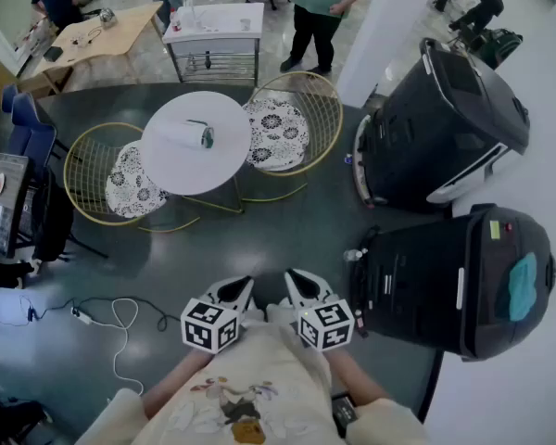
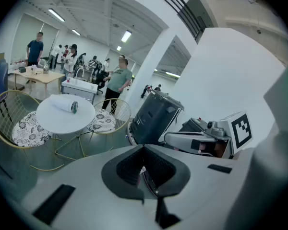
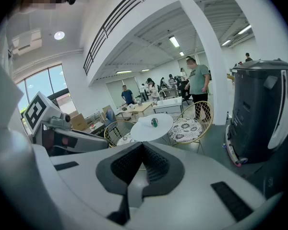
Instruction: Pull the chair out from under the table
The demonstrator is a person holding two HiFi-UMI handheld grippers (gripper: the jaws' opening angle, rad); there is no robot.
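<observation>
A round white table [image 1: 181, 160] stands in the middle of the dark floor, some way ahead of me. Two gold wire chairs with patterned cushions flank it: one at its left [image 1: 107, 179], one at its right [image 1: 296, 123], both tucked partly under the tabletop. Both chairs show in the left gripper view, the left one [image 2: 19, 123] and the right one [image 2: 105, 119]. My left gripper [image 1: 244, 287] and right gripper [image 1: 295, 279] are held side by side close to my body, far from the chairs. Both are shut with nothing between the jaws [image 2: 144, 147] [image 3: 143, 143].
A white roll [image 1: 187, 134] lies on the table. Two big dark machines [image 1: 440, 123] [image 1: 459, 281] stand at the right beside a white wall. Cables [image 1: 120, 318] trail over the floor at the left. Behind the table are a white cart [image 1: 213, 35], a wooden table [image 1: 102, 35] and several people.
</observation>
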